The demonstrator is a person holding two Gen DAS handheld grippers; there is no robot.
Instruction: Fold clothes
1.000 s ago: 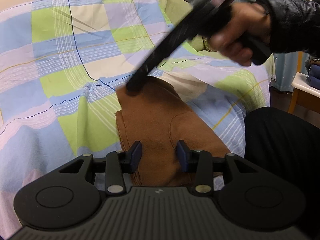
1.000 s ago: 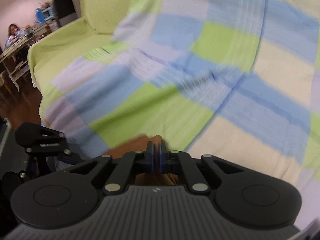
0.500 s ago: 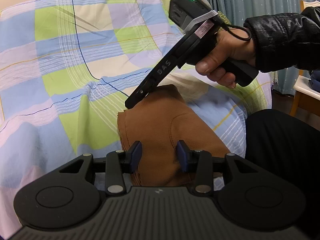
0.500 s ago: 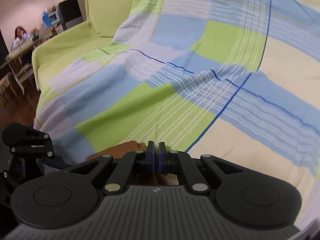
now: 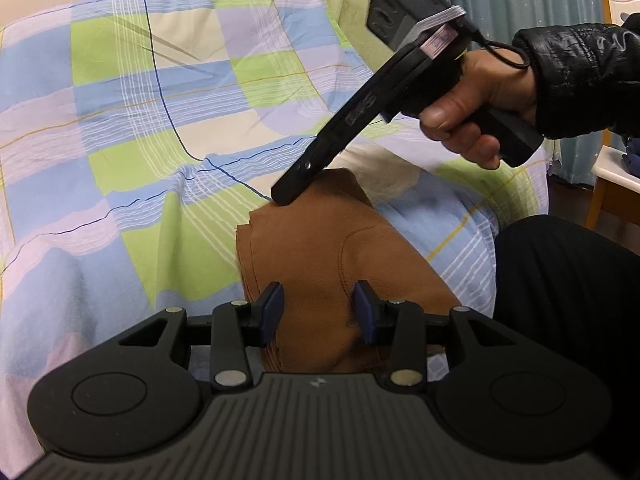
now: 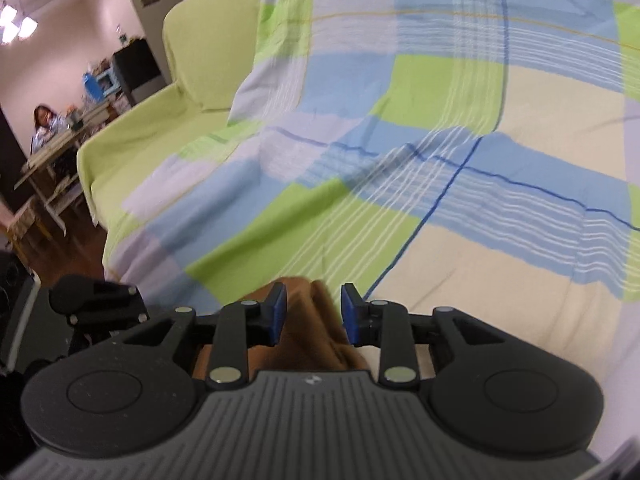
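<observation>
Left wrist view: left claw (image 5: 318,312) and right claw (image 6: 312,312) gape over soft brown cloth (image 5: 320,248).

I see the garment (image 5: 332,248) as plain tan-brown w/ same-colour stitching. Under it the bedsheet (image 5: 132,128) is checked: blue, lime green, lilac, cream blocks, w/ thin white stripes plus navy & orange lines. Left gripper (image 5: 319,312) over the garment: black body, blue pads (image 5: 273,309). Right gripper (image 6: 313,314): black, blue pads too. Sleeve (image 5: 580,76) right of the garment is glossy black. Sofa cover (image 6: 160,120) beyond the sheet: plain lime.
</observation>
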